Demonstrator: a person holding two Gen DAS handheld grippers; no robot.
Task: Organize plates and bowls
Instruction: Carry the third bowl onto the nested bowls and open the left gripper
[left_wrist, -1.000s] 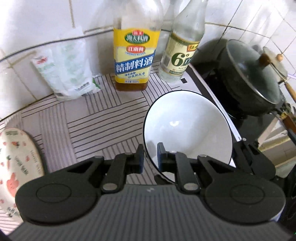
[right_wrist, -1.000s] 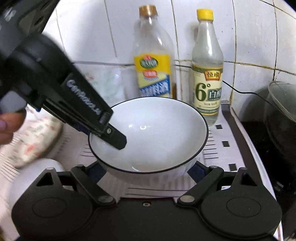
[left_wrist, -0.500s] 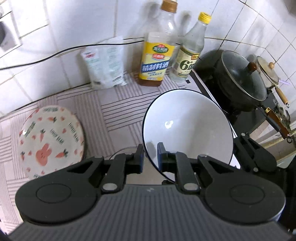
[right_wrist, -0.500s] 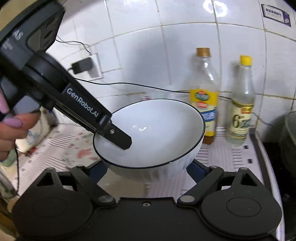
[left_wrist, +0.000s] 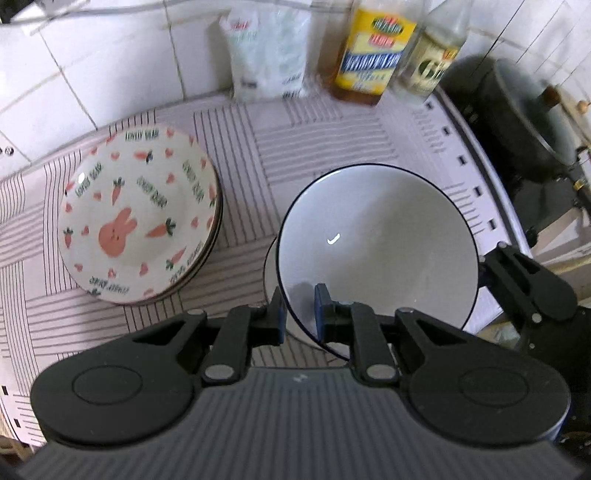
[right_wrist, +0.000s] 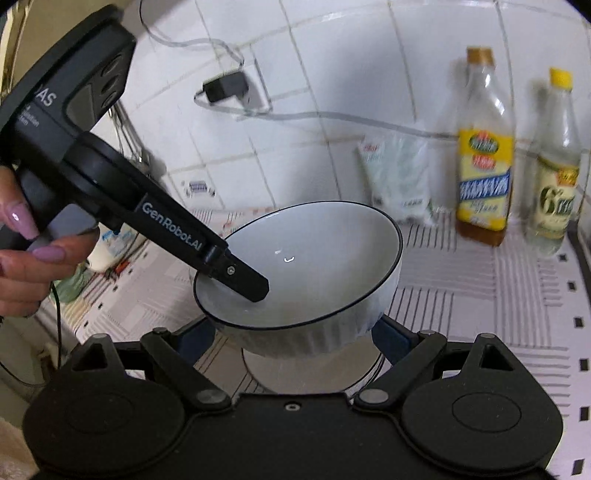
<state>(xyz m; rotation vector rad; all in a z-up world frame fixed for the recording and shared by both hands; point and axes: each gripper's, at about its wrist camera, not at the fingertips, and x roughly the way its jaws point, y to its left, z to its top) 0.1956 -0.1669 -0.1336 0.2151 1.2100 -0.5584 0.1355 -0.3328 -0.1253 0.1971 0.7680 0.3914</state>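
White bowl held aloft above second bowl, carrot plates at 9 o'clock. Rim pinched by left gripper; body cradled between right gripper fingers, contact unclear. Glazed ceramic judged slippery, breakable, so rim grip preferred.
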